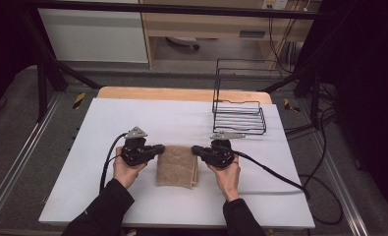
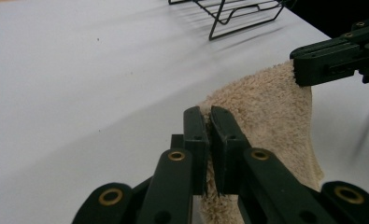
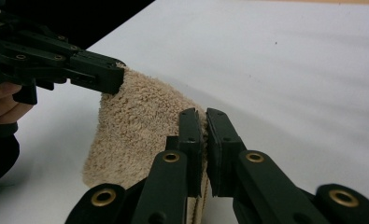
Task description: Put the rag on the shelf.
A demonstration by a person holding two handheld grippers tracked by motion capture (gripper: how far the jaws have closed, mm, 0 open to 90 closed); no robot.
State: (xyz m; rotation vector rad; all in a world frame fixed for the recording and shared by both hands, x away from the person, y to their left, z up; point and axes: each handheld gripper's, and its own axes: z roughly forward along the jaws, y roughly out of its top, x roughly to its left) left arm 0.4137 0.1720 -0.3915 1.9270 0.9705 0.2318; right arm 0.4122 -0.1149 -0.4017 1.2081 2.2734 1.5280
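A beige folded towel (image 1: 176, 166) lies on the white table between my two grippers, its far edge lifted. My left gripper (image 1: 161, 148) is shut on the towel's far left corner, and my right gripper (image 1: 195, 150) is shut on the far right corner. In the left gripper view the jaws of my left gripper (image 2: 209, 113) pinch the towel (image 2: 271, 109), and the right gripper (image 2: 298, 67) holds the other corner farther off. In the right gripper view my right gripper (image 3: 204, 115) clamps the towel (image 3: 140, 119) while the left gripper (image 3: 119, 77) grips the opposite corner.
A black wire rack (image 1: 239, 114) stands at the back right of the white table (image 1: 132, 123). Black cables trail from both grippers, the right one running off the table's right side. A wooden board edge shows behind the white surface.
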